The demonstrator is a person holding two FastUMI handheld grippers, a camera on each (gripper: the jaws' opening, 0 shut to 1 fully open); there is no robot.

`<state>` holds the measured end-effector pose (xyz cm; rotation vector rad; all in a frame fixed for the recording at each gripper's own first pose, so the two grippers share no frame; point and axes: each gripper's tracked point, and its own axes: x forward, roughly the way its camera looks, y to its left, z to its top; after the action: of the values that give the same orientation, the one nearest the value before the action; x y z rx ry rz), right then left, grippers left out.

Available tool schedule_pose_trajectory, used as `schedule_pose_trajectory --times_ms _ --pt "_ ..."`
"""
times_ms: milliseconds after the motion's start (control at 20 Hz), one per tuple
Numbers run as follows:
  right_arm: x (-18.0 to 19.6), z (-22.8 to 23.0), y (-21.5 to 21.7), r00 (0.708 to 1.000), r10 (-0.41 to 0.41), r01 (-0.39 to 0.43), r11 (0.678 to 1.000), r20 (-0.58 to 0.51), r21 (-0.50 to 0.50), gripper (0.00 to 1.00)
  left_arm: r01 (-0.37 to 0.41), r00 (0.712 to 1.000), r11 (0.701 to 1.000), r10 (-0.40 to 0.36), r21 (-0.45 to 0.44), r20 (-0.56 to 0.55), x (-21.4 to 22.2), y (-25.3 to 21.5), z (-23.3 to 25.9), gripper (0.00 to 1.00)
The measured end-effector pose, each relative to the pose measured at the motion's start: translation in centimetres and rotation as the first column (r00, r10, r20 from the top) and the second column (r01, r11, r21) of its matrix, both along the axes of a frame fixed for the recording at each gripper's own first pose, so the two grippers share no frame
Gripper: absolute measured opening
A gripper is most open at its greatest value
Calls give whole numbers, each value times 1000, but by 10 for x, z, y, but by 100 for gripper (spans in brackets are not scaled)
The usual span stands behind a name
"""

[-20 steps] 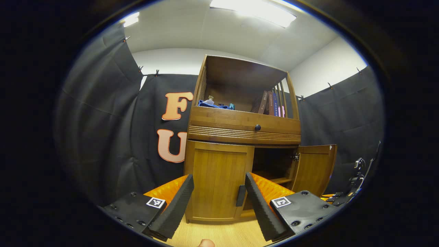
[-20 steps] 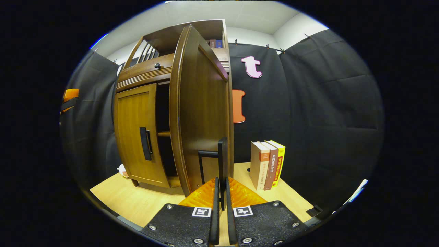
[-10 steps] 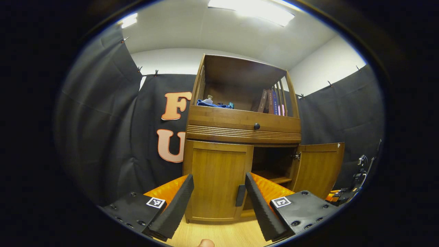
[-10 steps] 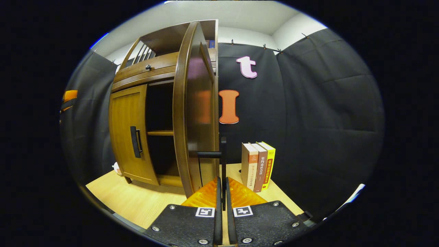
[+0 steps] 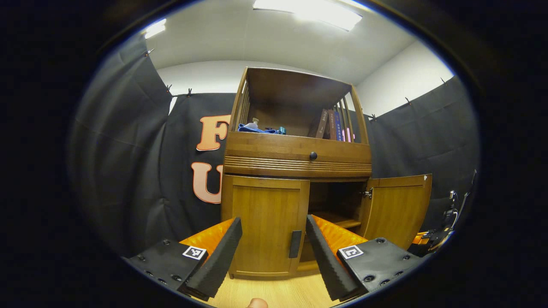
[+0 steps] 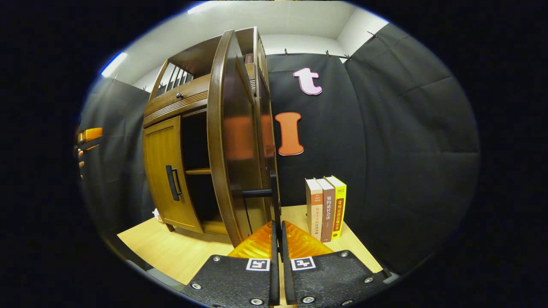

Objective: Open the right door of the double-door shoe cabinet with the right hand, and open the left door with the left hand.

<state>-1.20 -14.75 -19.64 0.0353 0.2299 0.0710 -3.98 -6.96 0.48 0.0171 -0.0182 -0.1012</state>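
Shoe cabinet (image 5: 295, 167): wooden, double-door, stood on a light wood floor (image 6: 171, 248) against the booth's black cloth wall.

Upper shelf (image 5: 295, 115): open; held a blue cloth (image 5: 257, 128) at its left end and several upright books (image 5: 334, 126) at its right end. A drawer with a round black knob (image 5: 313, 155) sat below it.

Three books (image 6: 326, 207): stood upright on the floor just beside the cabinet's right side, near the swung-out door.

Right door (image 5: 396, 209): stood wide open, showing a dark interior with one inner shelf (image 5: 340, 220).

Left door (image 5: 265, 224): was closed, its black handle (image 5: 295, 244) at the inner edge.

Left hand-held gripper (image 5: 274, 252): pointed level at the left door, fingers spread wide, short of the handle and touching nothing.

Right hand-held gripper (image 6: 277, 252): held level, fingers clamped narrowly on the right door's black handle (image 6: 274, 192), the door's edge directly in front of it.
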Motion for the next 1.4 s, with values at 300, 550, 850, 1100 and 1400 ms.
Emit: schedule_pose_trajectory --times_ms 300,550,850,1100,1400 --pt "-23 9 -12 1000 -20 20 1000 7 -9 12 24 999 1000 -24 -7 -24 11 -21 -13 94" --pt "-45 47 -31 989 -117 120 993 88 -24 33 47 998 999 -48 -5 -43 22 -42 -31 94" --pt "-71 93 -37 963 -199 215 974 181 -69 83 84 993 996 -85 -13 -85 48 -72 -74 96" --pt "-78 101 -34 955 -226 242 968 190 -62 92 79 993 997 -79 1 -88 76 -87 -112 96" --pt "-80 102 -37 951 -240 254 966 195 -54 92 82 993 996 -78 34 -91 114 -99 -143 97"
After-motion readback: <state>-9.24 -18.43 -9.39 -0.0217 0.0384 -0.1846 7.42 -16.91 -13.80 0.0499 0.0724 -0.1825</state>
